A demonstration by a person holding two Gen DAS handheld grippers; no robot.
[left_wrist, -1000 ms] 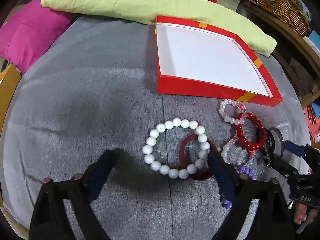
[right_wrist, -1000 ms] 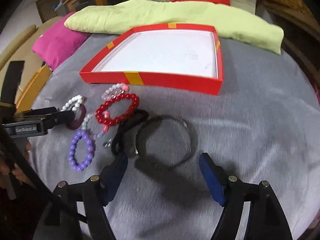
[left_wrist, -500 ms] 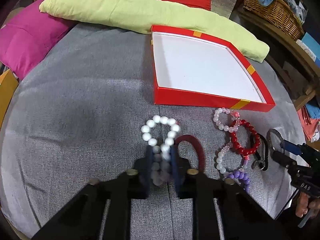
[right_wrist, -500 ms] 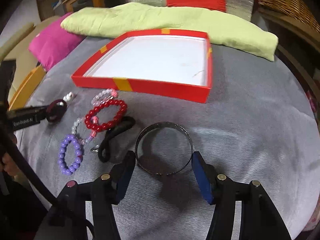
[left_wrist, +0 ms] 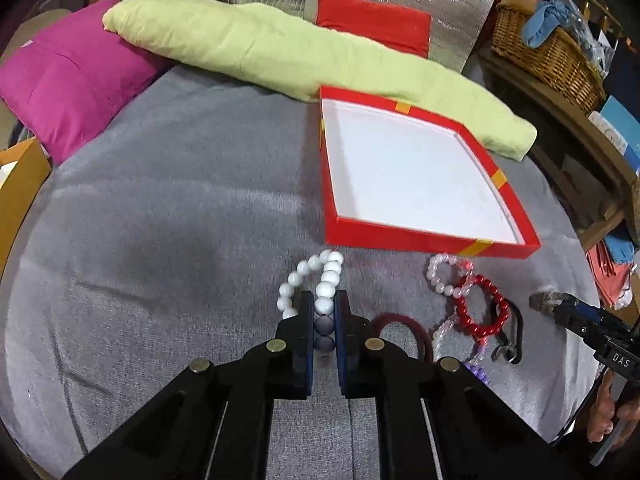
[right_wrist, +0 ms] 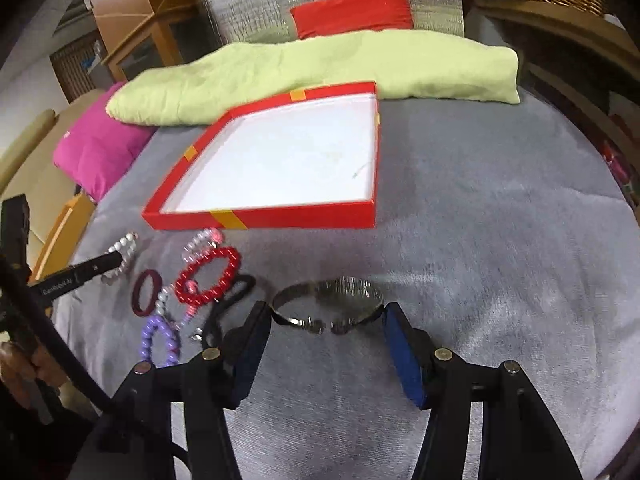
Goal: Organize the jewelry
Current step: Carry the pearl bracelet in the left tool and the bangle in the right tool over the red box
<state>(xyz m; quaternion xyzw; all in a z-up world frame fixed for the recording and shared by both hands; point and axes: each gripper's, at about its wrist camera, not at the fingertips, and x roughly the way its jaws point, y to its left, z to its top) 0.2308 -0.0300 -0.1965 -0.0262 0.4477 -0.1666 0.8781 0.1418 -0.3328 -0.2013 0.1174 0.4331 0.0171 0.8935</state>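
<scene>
Two grippers at work: left gripper is clamped tight on one white bead bracelet, right gripper pinches one silver bangle across its width. One red box sits just behind, with one red bead bracelet near it on the grey cloth

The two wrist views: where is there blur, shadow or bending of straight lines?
Left wrist view: the red box has bowed edges from the fisheye; a soft shadow darkens the grey cloth; the white beads are sharp. Right wrist view: slight blur on the metal bangle and red beads; dark corners frame both views.
</scene>
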